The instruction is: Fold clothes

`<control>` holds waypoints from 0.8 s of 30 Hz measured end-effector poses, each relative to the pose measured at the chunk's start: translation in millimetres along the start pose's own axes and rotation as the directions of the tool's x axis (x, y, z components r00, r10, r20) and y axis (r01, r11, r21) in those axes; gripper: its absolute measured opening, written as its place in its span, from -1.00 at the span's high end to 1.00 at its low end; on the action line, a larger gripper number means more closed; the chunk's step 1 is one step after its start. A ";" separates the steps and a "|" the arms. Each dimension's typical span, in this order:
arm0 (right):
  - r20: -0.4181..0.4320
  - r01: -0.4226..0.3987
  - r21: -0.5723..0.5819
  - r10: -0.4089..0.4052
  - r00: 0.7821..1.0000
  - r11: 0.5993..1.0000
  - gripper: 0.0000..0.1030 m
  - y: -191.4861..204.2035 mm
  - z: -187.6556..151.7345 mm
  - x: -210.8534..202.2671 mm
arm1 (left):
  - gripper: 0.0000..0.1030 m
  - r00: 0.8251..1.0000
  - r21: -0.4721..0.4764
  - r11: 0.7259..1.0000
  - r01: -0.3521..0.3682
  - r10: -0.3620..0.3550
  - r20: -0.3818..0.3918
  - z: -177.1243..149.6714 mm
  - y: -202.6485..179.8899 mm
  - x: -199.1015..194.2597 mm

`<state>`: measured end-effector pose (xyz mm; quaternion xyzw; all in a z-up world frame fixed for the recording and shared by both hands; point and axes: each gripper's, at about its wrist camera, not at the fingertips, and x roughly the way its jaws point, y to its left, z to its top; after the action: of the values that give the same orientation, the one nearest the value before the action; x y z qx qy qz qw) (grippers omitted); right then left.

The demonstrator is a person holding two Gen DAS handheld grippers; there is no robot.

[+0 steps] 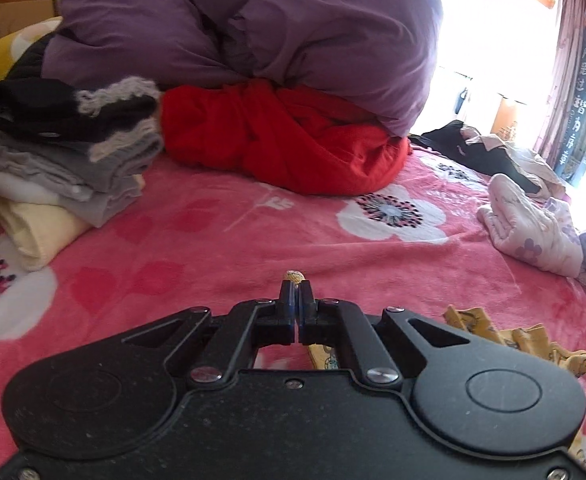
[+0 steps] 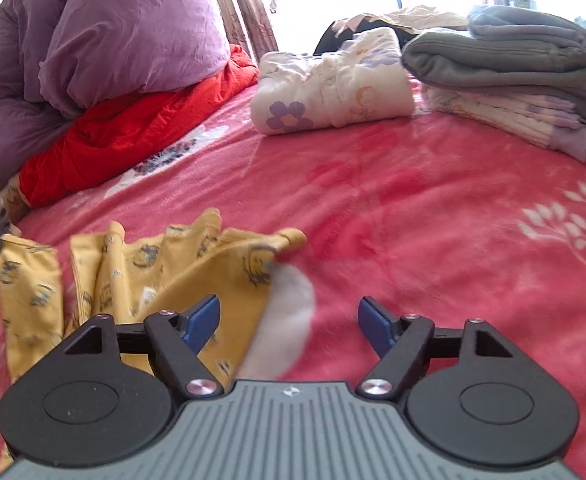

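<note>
The yellow printed garment (image 2: pixel 133 280) is lying rumpled on the pink floral blanket (image 2: pixel 413 208), right under my two grippers. My left gripper (image 1: pixel 296 286) is clamped tight on what looks like a little nub of its edge, you can see yellow fabric poking out past the tips. My right gripper (image 2: pixel 289 320) is spread wide with nothing pinched, one finger over the cloth, the other over bare blanket. I reckon the trick now is to grab the opposite edge with the right one, then pull both ends apart so it lies flat before folding. Finished piles (image 2: pixel 513 80) sit well away, by the purple duvet (image 1: pixel 253 32).
</note>
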<state>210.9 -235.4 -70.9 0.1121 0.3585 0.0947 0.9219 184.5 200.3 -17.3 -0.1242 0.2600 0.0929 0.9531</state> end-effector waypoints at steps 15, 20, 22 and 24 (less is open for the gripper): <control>0.061 -0.149 -0.498 0.206 0.977 0.854 -0.03 123.0 -95.8 -105.0 | 0.99 0.988 -0.125 0.980 -0.152 0.147 -0.047 -40.7 115.1 -44.2; -0.006 -0.194 -0.704 0.268 0.963 0.683 0.00 184.8 -145.8 -117.7 | 0.90 0.982 -0.263 0.950 -0.168 0.139 -0.127 -47.6 153.8 -36.1; -0.025 -0.195 -0.760 0.273 0.962 0.620 0.00 202.8 -161.8 -117.0 | 0.74 0.990 -0.418 0.903 -0.104 0.054 -0.130 -50.7 178.4 -32.9; -0.035 -0.194 -0.781 0.269 0.963 0.593 0.00 216.8 -172.3 -113.2 | 0.65 0.992 -0.502 0.863 -0.051 -0.013 -0.123 -52.7 190.2 -29.3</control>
<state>-9.1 -32.9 -62.6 -0.2477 0.2244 0.3542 0.8734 88.8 363.0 -81.8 -0.3719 0.2859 0.1593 0.8687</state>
